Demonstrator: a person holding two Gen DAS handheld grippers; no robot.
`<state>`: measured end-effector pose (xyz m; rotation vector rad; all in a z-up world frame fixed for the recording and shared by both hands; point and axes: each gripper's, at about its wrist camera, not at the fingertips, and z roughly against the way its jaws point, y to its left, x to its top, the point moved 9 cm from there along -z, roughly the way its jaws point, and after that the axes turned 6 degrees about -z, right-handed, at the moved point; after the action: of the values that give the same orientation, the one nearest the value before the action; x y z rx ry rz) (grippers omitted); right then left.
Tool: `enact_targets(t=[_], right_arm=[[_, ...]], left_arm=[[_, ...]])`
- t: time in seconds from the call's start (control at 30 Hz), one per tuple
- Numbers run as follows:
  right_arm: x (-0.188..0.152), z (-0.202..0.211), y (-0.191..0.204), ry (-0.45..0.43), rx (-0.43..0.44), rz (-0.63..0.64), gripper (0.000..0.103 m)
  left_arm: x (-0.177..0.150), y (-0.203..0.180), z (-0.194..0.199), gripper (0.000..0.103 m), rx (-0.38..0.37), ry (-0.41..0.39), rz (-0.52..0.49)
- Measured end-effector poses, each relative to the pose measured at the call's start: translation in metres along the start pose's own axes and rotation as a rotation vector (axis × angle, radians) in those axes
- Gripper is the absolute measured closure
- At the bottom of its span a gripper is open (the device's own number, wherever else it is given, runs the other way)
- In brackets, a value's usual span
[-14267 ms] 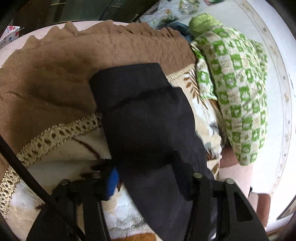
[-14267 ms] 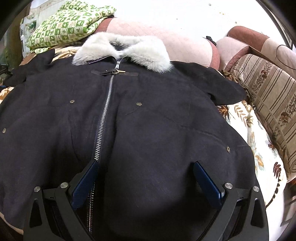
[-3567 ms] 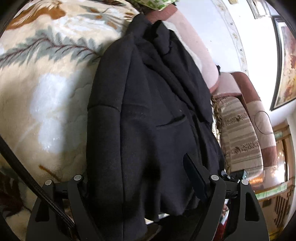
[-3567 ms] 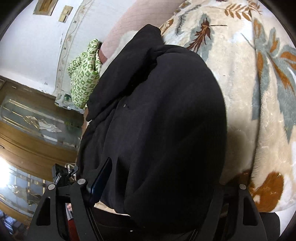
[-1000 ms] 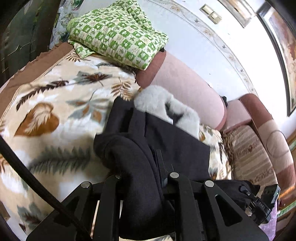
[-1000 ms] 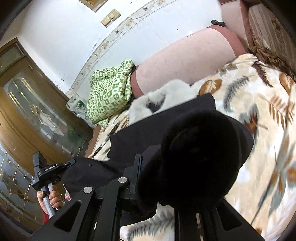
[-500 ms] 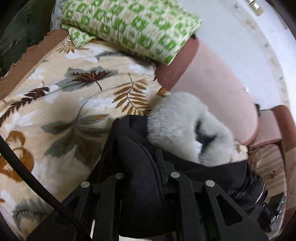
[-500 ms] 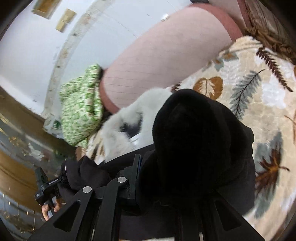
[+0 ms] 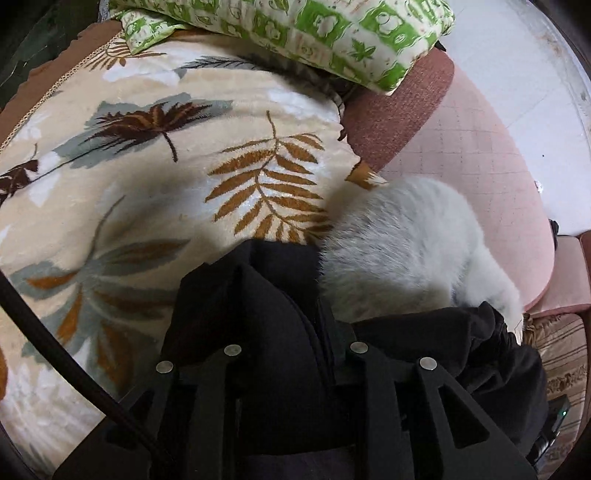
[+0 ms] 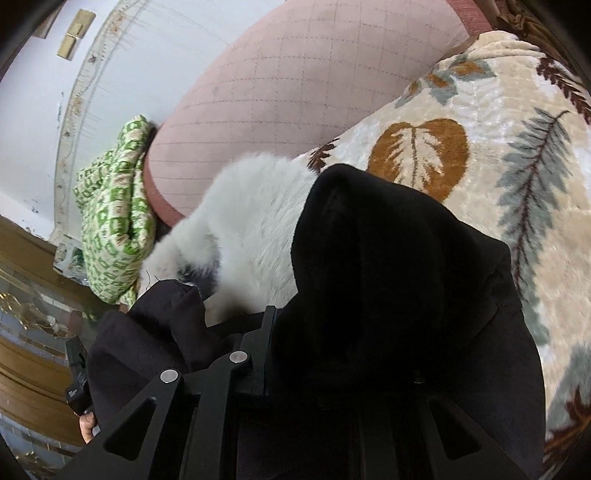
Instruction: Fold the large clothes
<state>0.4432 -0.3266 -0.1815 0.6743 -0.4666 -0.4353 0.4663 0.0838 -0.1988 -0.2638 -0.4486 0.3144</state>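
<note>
1. Leaf-print blanket (image 9: 155, 177) covers the sofa, with a pink backrest (image 10: 295, 92) behind it.
2. Left view alone shows the striped cushion (image 9: 557, 354); right view alone shows a hand (image 10: 86, 424) and wall switches (image 10: 74, 35).
3. Coat (image 10: 388, 295) lies bunched on the blanket, fur collar (image 9: 406, 247) towards the backrest; long axis unclear.
4. Left gripper (image 9: 291, 325) pinches coat cloth, jaws just easing apart.
5. Right gripper (image 10: 314, 332) is clamped on coat.

No readable txt, labels, brands or nos. in either view
</note>
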Motion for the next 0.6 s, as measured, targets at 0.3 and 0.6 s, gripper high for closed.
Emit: enact_targets(t=[0.3, 0.6], right_arm=[[0.008, -0.019, -0.006, 0.026, -0.003, -0.030, 0.087], [0.006, 0.019, 0.015, -0.002, -0.021, -0.024, 0.055]], left_arm=[[0.001, 0.005, -0.003, 0.079, -0.061, 0.013, 0.029], [0.010, 0.001, 0.116, 0.023, -0.071, -0.248, -0.061]])
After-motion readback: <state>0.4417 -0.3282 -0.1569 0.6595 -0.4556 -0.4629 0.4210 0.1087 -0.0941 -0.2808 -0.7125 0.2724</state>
